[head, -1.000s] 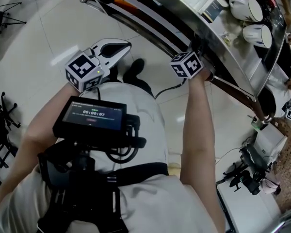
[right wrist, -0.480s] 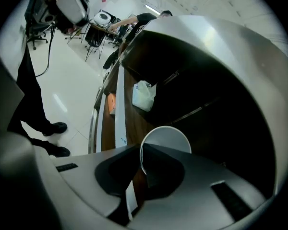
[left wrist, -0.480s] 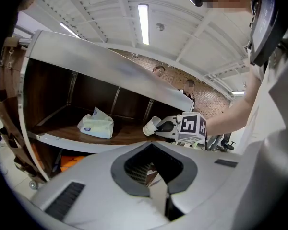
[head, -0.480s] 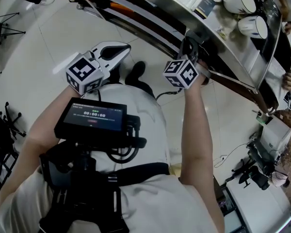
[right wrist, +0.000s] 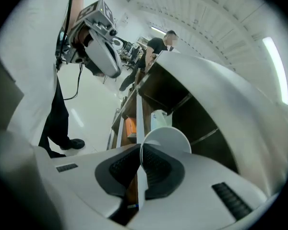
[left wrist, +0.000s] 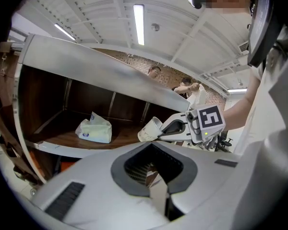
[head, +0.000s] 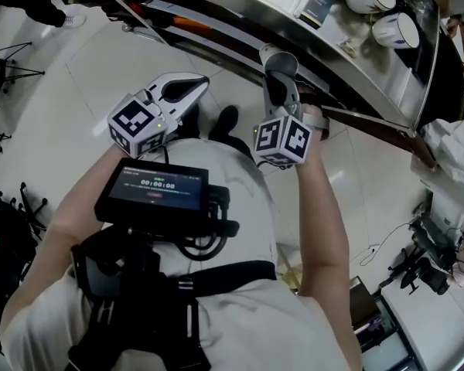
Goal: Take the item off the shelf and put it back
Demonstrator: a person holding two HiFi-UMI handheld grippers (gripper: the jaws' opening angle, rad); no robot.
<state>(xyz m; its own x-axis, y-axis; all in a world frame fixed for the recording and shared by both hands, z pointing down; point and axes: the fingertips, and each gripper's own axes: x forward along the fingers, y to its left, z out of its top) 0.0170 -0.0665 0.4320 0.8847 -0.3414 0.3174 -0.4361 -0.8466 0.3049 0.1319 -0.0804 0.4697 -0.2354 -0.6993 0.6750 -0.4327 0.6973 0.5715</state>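
Steel shelf (head: 216, 2) spans the view ahead. Right fingers (right wrist: 161, 174) pinch the cup (right wrist: 166, 139) wall at the rim; the cup is near the shelf front. Left fingers (left wrist: 137, 171) are together and empty, farther back.

Wooden shelf (left wrist: 55, 135) with tissue pack (left wrist: 94, 129)

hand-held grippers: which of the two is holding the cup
The right hand-held gripper: its jaws pinch the wall of the white cup. The left hand-held gripper has its jaws together with nothing between them.
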